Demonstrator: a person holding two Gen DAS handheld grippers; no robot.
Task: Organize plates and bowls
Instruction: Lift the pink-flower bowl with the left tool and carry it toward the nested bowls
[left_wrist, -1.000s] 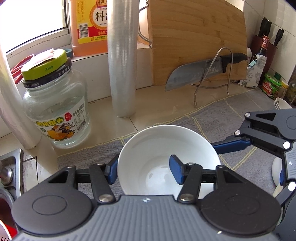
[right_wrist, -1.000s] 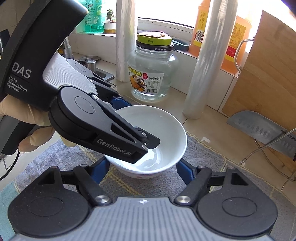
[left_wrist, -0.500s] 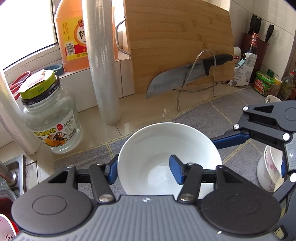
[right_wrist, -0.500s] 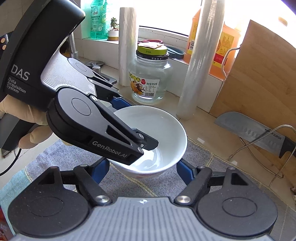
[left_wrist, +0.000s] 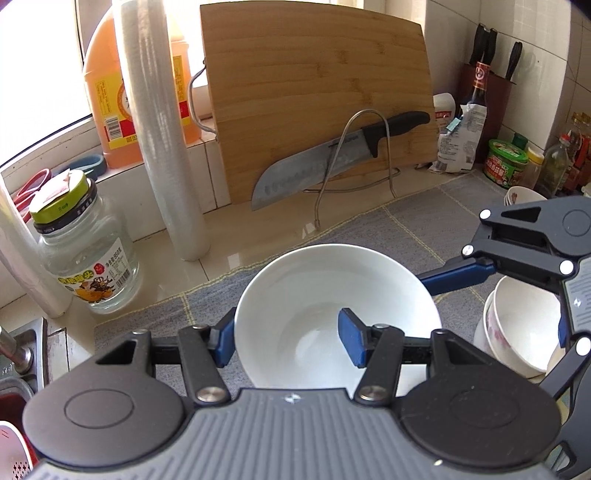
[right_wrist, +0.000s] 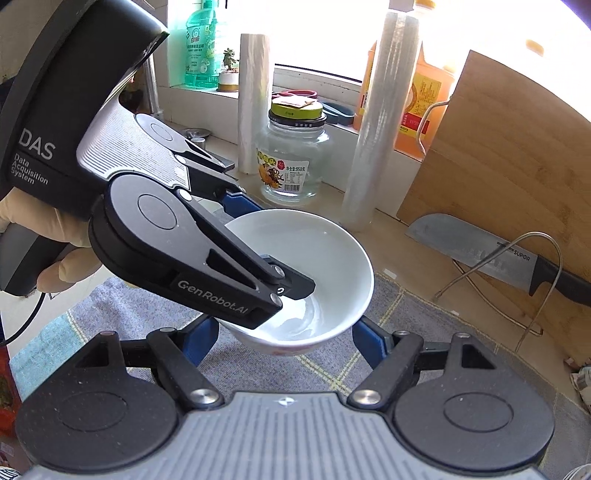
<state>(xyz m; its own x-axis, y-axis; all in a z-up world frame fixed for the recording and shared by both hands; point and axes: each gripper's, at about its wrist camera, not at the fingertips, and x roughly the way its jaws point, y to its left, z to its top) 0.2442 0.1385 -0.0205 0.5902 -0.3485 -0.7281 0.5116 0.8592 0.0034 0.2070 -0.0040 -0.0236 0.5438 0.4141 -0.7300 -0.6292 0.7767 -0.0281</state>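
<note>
Kitchen countertop (left_wrist: 236, 236), beige and glossy, with a grey mat (left_wrist: 424, 225) covering its near part; window ledge runs along the back edge.

Left gripper (left_wrist: 291, 336) is pinching the near wall of a white bowl (left_wrist: 314, 280): one blue pad outside the rim, the other inside. Bowl sits tilted in that grip, above the mat. In the right wrist view the same bowl (right_wrist: 325, 251) shows a faint pattern on its underside, and a gloved hand (right_wrist: 55, 236) holds the left unit.

Right gripper (right_wrist: 280, 339) is spread, a blue finger on each side of the bowl's lower part; can't tell if the pads touch it.

A stack of bowls (left_wrist: 524, 325) stands at the mat's right end, partly hidden by the right gripper.

Back edge, left to right: glass jar (left_wrist: 88, 258) with green lid, upright cling-film roll (left_wrist: 166, 147), orange oil jug (left_wrist: 110, 92) on the ledge, bamboo cutting board (left_wrist: 317, 81) leaning upright, knife (left_wrist: 332, 155) resting in a wire rack (left_wrist: 369, 155) in front of the board. Sauce bottles and jars crowd the far right corner.
</note>
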